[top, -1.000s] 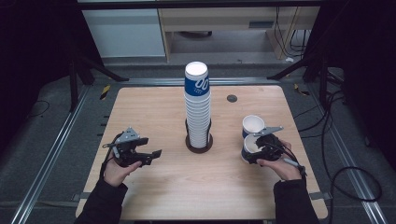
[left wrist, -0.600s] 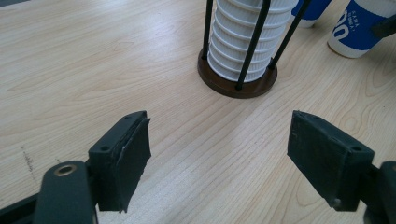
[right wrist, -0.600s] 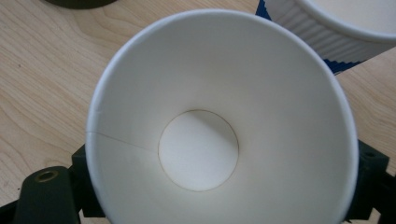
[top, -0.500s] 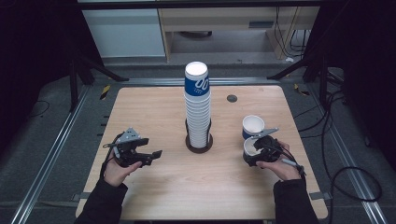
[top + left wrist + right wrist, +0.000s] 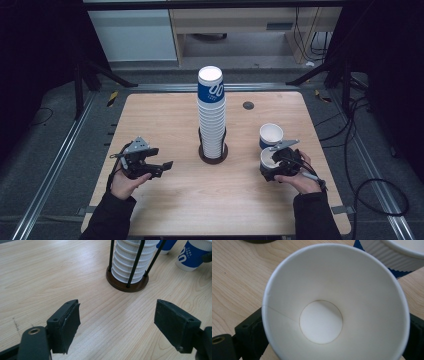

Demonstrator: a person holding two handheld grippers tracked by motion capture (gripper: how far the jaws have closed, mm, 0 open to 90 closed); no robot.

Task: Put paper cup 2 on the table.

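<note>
Paper cup [image 5: 267,156]: sitting upright at the right of the wooden table [image 5: 250,210], just in front of a second blue-and-white cup [image 5: 271,135] already set down there. Letting go of it with the right gripper [image 5: 274,167], having just been opening the jaws, now spread wide on either side with the cup between them and seemingly no longer pressing on it. Keeping the left gripper [image 5: 162,169] low over the left of the table, jaws wide apart and holding nothing, pointing toward the tall stack of cups [image 5: 212,115] in its round wire holder [image 5: 213,154] at the middle.

Judging the work as barely begun: two cups out and standing close together, a long stack waiting to be pulled apart. Probably needing next a lift clear of the cup without tipping it.

Working on pale wood grain, bare apart from a small dark disc [image 5: 248,105] near the far edge. Beyond, looking onto dark flooring, metal rails, trailing cables [image 5: 370,185] and a light cabinet [image 5: 135,35] at the back.
</note>
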